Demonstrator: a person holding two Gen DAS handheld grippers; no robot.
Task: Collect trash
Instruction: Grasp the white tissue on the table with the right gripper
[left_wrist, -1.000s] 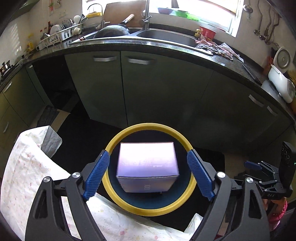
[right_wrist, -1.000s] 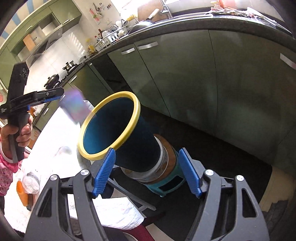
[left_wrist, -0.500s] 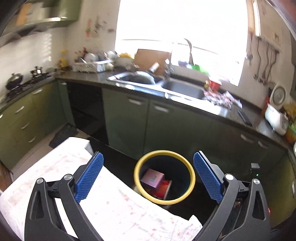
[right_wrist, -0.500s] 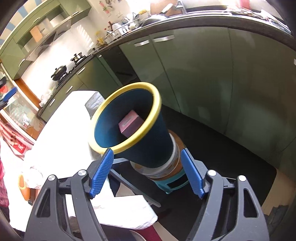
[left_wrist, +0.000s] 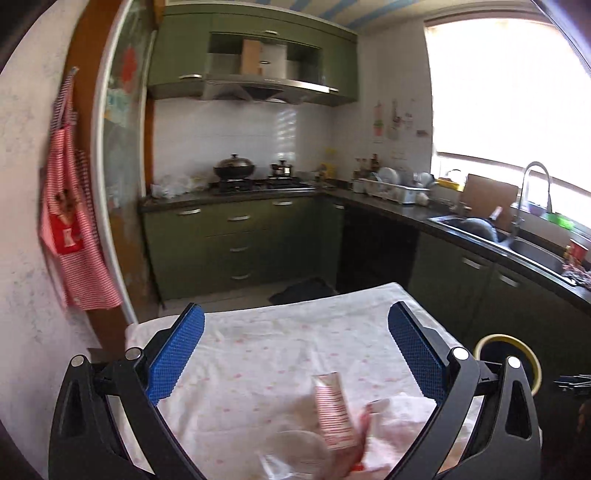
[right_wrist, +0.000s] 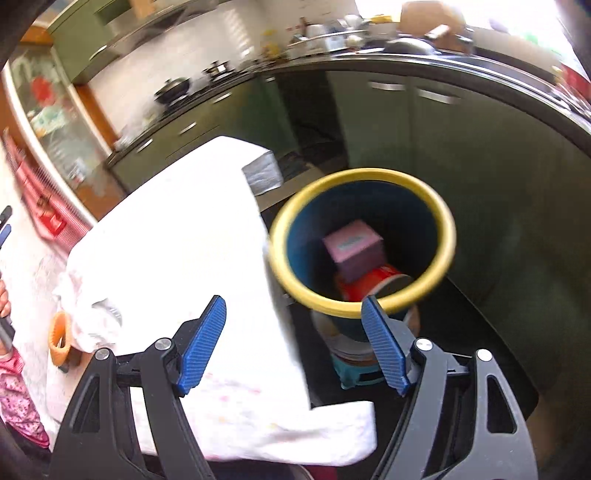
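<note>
- Now the left gripper (left_wrist: 295, 354) stands released, its blue ribbed fingers (left_wrist: 176, 356) having just spread wider, with nothing between them; they hang over the white cloth-covered worktop (left_wrist: 280, 332).
- Near them on that cloth lies a red-and-white striped tube (left_wrist: 334, 413), beside a crumpled clear plastic wrapper (left_wrist: 295, 454); both are blurred.
- To the right, off the worktop's edge, the yellow rim of the dark blue waste bin (left_wrist: 517, 341) shows behind the right finger's mount.
- Farther off stand green kitchen cabinets (left_wrist: 236, 236) and a black wok on the stove (left_wrist: 234, 170).
- The right gripper (right_wrist: 295, 345) is also released and empty, its blue fingers (right_wrist: 201, 347) standing apart over the worktop's right edge.
- Just beyond its right finger, the waste bin (right_wrist: 280, 254) sits on a teal stool (right_wrist: 351, 373) beside the worktop.
- Inside the bin a small lilac cardboard box (right_wrist: 352, 249) lies tilted on a red cylindrical container (right_wrist: 365, 288).
- At the far left edge of this view, a hand in a pink patterned sleeve (right_wrist: 16, 391) shows.
</note>
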